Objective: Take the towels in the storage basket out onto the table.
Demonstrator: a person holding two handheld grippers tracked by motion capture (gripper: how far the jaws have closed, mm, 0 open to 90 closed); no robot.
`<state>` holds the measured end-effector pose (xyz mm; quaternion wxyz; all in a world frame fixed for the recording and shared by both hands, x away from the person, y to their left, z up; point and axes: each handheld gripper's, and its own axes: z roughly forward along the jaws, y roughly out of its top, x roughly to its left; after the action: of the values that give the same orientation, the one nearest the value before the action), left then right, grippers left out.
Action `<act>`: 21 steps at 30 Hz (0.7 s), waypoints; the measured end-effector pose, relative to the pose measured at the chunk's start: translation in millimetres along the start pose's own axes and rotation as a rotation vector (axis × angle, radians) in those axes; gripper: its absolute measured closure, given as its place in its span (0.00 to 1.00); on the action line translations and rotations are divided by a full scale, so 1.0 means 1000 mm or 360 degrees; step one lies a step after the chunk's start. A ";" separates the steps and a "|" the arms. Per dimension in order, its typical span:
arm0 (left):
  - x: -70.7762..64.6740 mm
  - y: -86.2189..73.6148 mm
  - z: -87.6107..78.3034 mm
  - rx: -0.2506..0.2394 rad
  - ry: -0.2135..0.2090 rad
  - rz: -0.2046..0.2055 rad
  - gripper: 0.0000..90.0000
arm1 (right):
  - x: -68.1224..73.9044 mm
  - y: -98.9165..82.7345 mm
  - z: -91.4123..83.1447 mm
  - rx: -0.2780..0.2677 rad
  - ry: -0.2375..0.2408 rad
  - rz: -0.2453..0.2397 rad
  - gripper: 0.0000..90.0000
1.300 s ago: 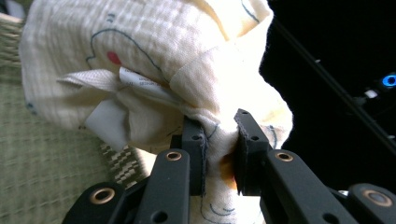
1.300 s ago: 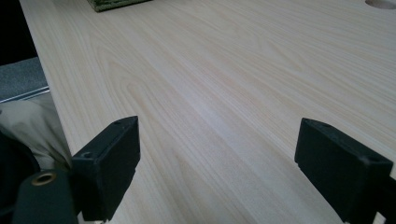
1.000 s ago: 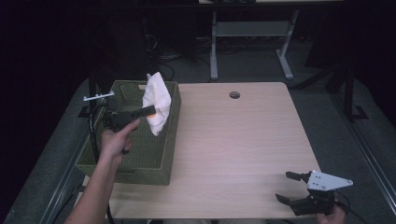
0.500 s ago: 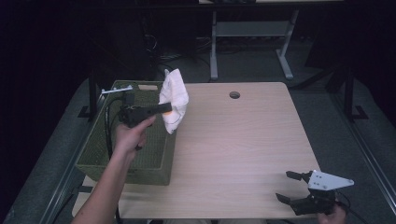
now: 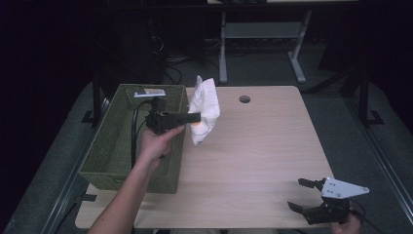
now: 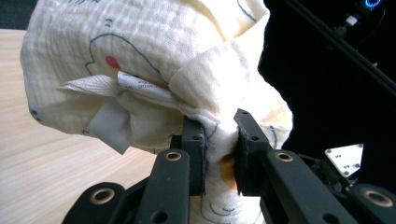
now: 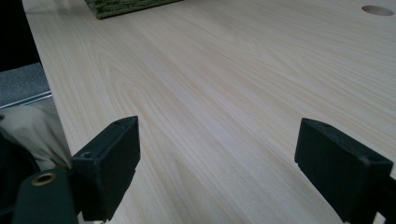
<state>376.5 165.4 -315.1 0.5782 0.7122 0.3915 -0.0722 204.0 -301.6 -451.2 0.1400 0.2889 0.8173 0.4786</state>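
Pale wood-grain worktop [image 5: 263,146] fills the middle of the high view, with a round cable hole [image 5: 244,99] near its far edge. On the worktop's left side sits a green woven basket [image 5: 117,146], long and rectangular. The person's left hand [image 5: 155,145] reaches in from the bottom left and holds the left gripper [image 5: 196,117] above the basket's right rim. Its fingers are clamped on a cream muslin cloth [image 5: 203,108], which hangs bunched in the air just right of the basket, above the worktop. In the left gripper view the two black fingers [image 6: 194,156] pinch a fold of the cloth between them; the fabric carries thin blue line drawings, a red dot, yellow patches, and a white sewn-in care label [image 6: 142,86]. At the near right corner of the worktop, well apart from the cloth, the right gripper [image 5: 298,194] rests low, with a grey three-cornered plate [image 5: 343,187] on top. Its fingers stand wide apart with nothing between them, and the right gripper view shows bare wood grain in the gap.
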 end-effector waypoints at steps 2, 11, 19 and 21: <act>-0.002 -0.001 0.007 0.0018 -0.0013 0.0009 0.86 | 0.000 0.000 0.000 -0.0005 0.0000 -0.0003 0.15; -0.010 -0.006 0.041 0.0110 -0.0037 0.0054 0.86 | -0.001 0.001 0.000 -0.0022 0.0001 0.0001 0.15; -0.014 -0.011 0.068 0.0178 -0.0025 0.0077 0.86 | -0.003 0.001 -0.001 -0.0029 -0.0002 -0.0002 0.15; -0.013 -0.012 0.074 0.0197 -0.0016 0.0079 0.86 | -0.002 0.001 -0.001 -0.0026 0.0000 0.0003 0.15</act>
<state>385.5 94.6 -340.7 0.5366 0.7557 0.3655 -0.0855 206.1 -303.1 -450.0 0.1420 0.2884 0.8131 0.4853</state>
